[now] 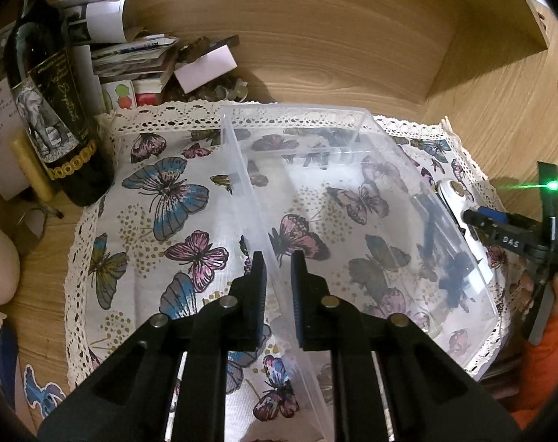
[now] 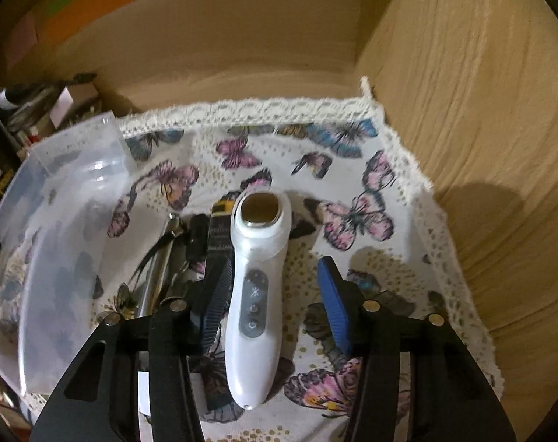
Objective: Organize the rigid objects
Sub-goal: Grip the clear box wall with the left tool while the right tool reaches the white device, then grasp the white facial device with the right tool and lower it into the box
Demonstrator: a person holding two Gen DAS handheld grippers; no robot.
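A wooden desk (image 1: 352, 55) carried a lace-edged butterfly cloth (image 1: 161, 228). Left of the cloth stood a dark wine bottle (image 1: 54, 110); behind the cloth's far-left corner lay a heap of papers and small boxes (image 1: 146, 62).

A clear plastic bin (image 1: 315, 169) sits empty on the butterfly cloth (image 1: 161, 221). Just beside it a white handheld device (image 2: 255, 287) lies flat, round metal head away, three buttons up, next to a dark tube (image 2: 218, 235) and metal tool (image 2: 161, 269).

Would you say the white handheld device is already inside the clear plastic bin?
No, the white handheld device lies on the butterfly cloth beside the clear plastic bin.
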